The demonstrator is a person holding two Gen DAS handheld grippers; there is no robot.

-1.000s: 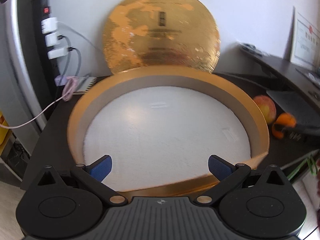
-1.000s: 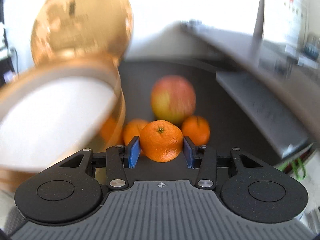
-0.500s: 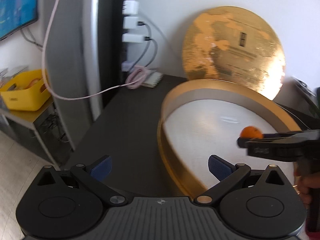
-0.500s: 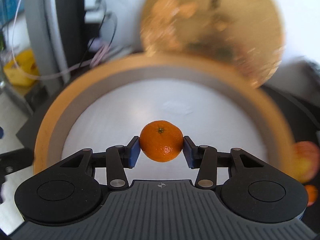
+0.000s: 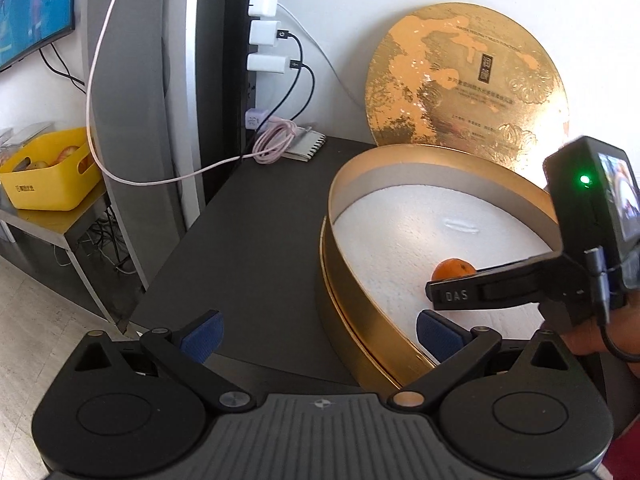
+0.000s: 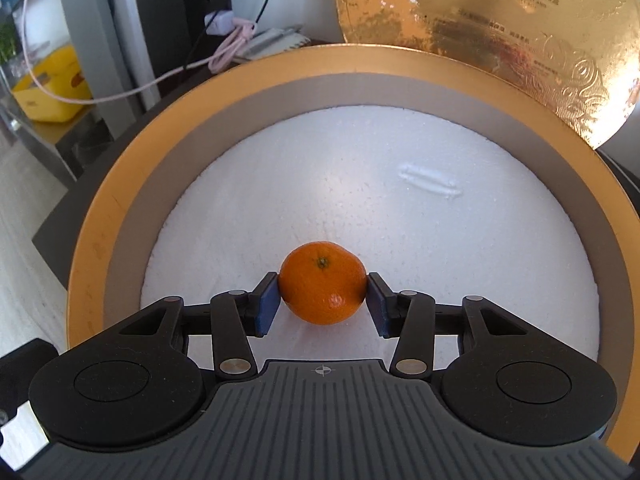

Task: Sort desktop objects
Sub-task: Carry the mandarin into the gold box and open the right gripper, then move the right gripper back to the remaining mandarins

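Note:
A tangerine (image 6: 322,290) rests on the white foam floor of the round gold box (image 6: 120,184), near its front. My right gripper (image 6: 323,300) straddles it. Its jaws have just been opening, and the blue pads stand just off the fruit's sides. In the left wrist view the same tangerine (image 5: 454,268) shows behind the right gripper (image 5: 444,294), inside the box (image 5: 332,200). My left gripper (image 5: 320,332) hangs open and holds nothing, over the dark table at the box's front left rim. The gold lid (image 5: 468,88) leans on the wall behind.
A pink cable (image 5: 276,142) and a small notebook (image 5: 306,146) lie at the table's back left, under a power strip with chargers (image 5: 262,32). A yellow bin (image 5: 48,172) sits on a lower metal shelf left of the table edge. A hand (image 5: 592,336) holds the right gripper.
The right gripper carried the tangerine from beside the apple into the gold box, set it on the foam, and its pads came off it. The left gripper shifted toward the table's left side.

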